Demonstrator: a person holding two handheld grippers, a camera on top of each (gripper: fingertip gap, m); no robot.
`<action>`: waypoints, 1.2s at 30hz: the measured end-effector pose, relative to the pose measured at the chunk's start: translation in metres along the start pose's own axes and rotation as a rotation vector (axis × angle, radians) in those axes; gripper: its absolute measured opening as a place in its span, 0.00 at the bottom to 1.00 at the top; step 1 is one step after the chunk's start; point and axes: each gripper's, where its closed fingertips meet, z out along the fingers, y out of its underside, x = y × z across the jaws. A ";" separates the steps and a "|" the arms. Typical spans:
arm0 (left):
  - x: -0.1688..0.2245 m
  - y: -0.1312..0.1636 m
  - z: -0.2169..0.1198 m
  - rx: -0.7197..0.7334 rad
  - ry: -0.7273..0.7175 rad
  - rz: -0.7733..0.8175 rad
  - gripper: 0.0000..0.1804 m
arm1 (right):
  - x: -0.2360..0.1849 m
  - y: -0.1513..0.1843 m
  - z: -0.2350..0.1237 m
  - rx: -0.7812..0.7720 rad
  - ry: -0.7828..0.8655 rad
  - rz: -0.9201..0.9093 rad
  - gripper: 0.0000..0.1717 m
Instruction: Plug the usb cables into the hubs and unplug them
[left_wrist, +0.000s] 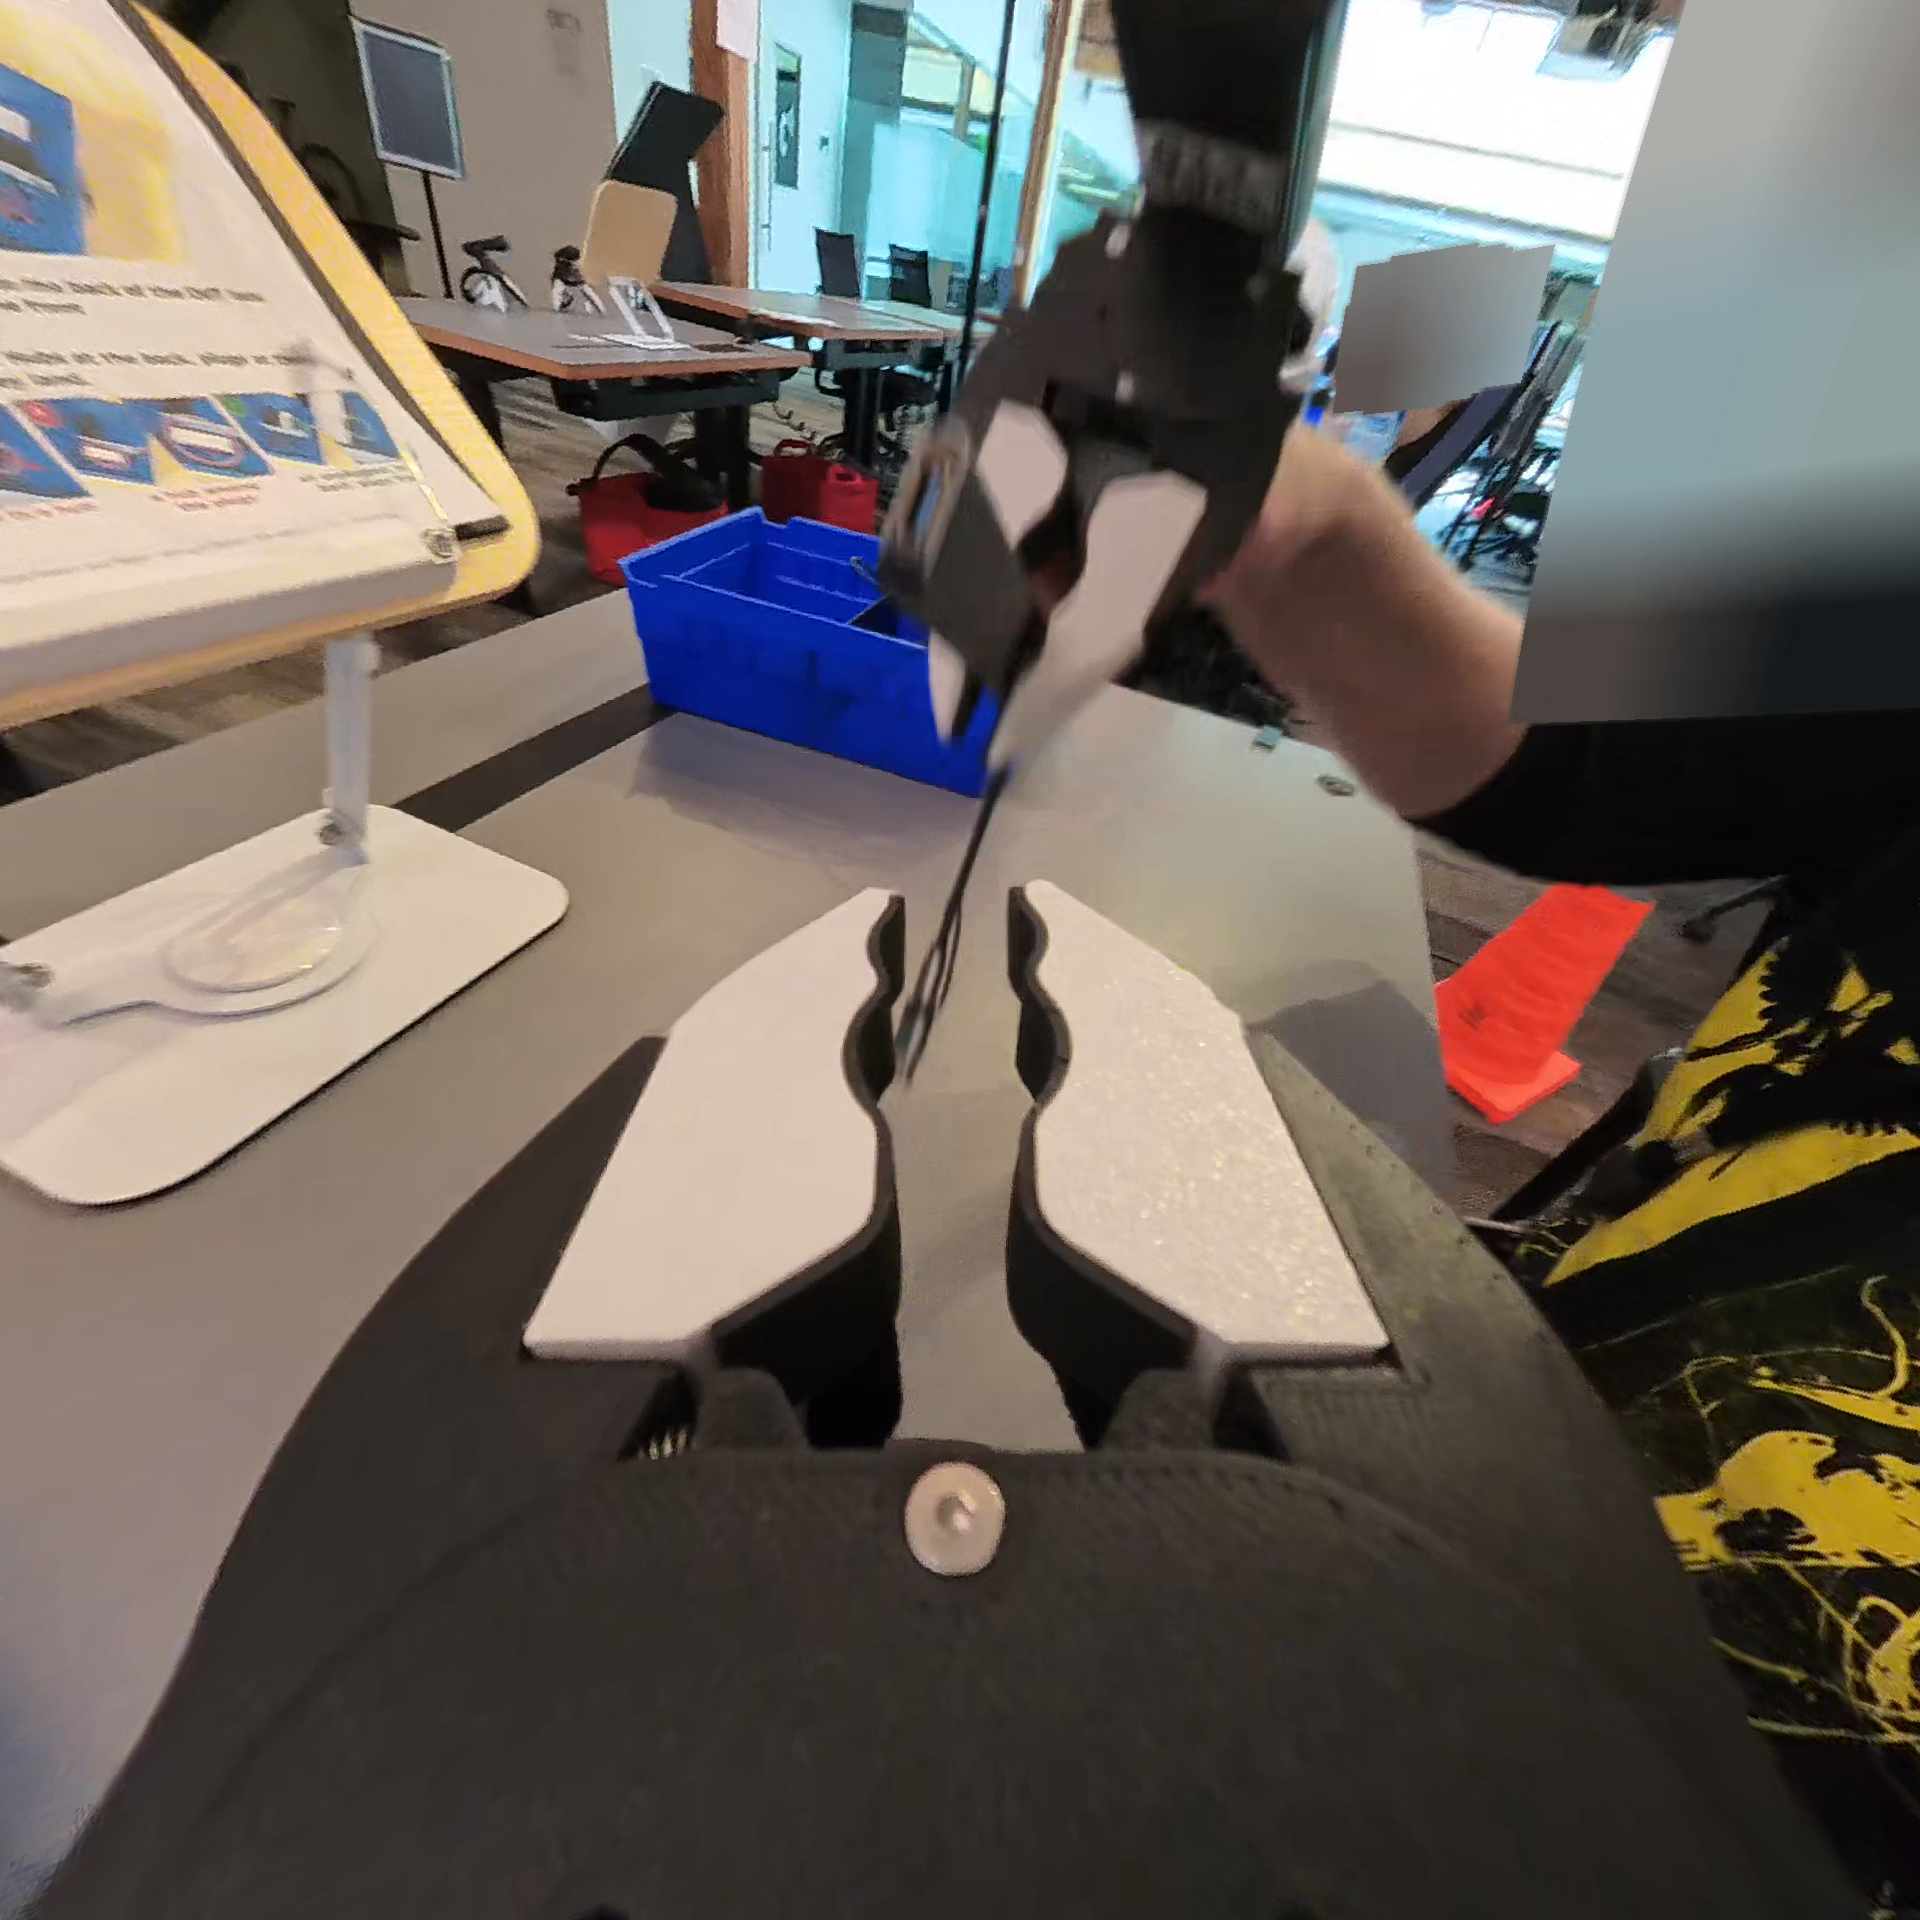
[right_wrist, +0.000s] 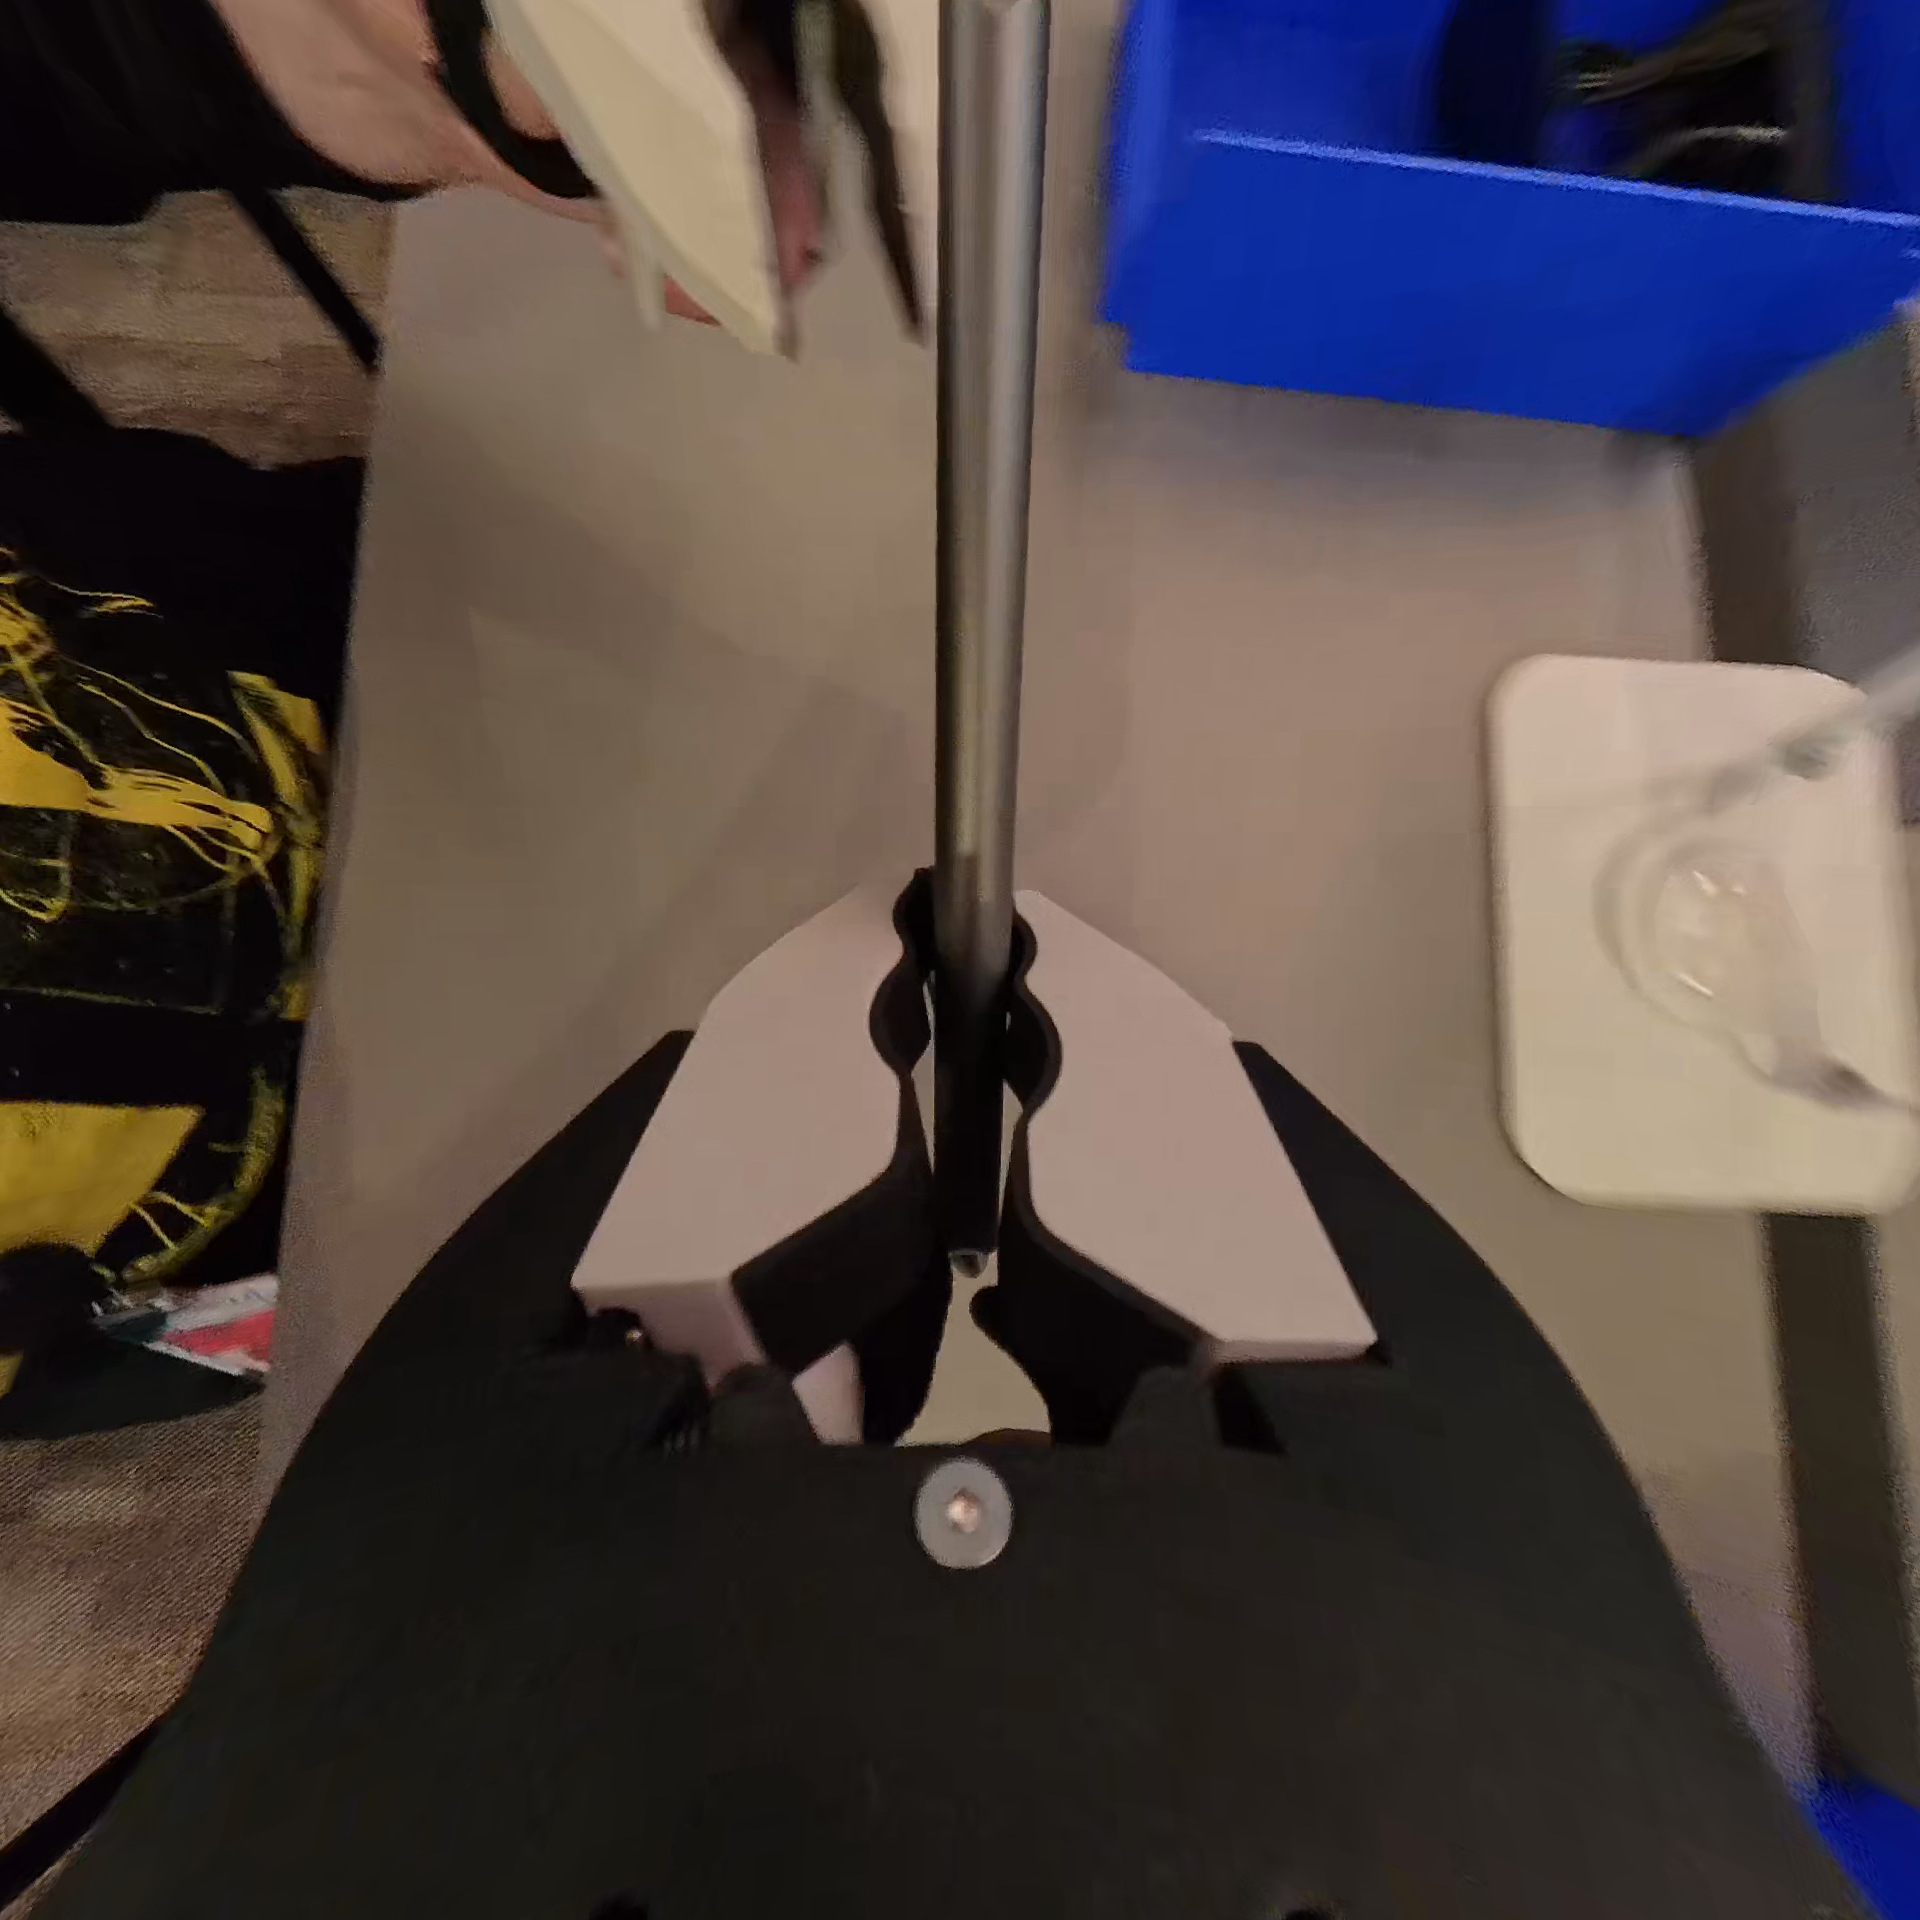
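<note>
My right gripper is shut on a slim grey metal USB hub. The hub sticks straight forward from the pads, and its black end lies back between the fingers. In the left wrist view the right gripper hangs over the grey table, with a thin dark strip running down from its tips. That strip, blurred, ends between the fingers of my left gripper. The left jaws stand apart with a gap on each side of the strip, so they do not press it. A white finger of the left gripper shows at the top of the right wrist view.
A blue bin with black cables stands at the back of the table and also shows in the right wrist view. A sign stand with a white base is on the left. A red object lies on the floor. A person stands at the right. Tip to tip, the grippers are about 10 centimeters apart.
</note>
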 end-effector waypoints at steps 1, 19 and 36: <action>-0.004 -0.002 -0.003 0.003 -0.016 0.002 0.10 | 0.019 0.008 -0.024 -0.011 0.063 0.000 0.05; -0.043 0.029 -0.007 -0.017 -0.019 -0.130 0.06 | 0.271 0.290 -0.195 -0.263 0.371 0.300 0.07; -0.056 0.059 -0.003 -0.122 -0.032 -0.140 0.09 | 0.304 0.399 -0.144 -0.877 0.269 0.334 0.48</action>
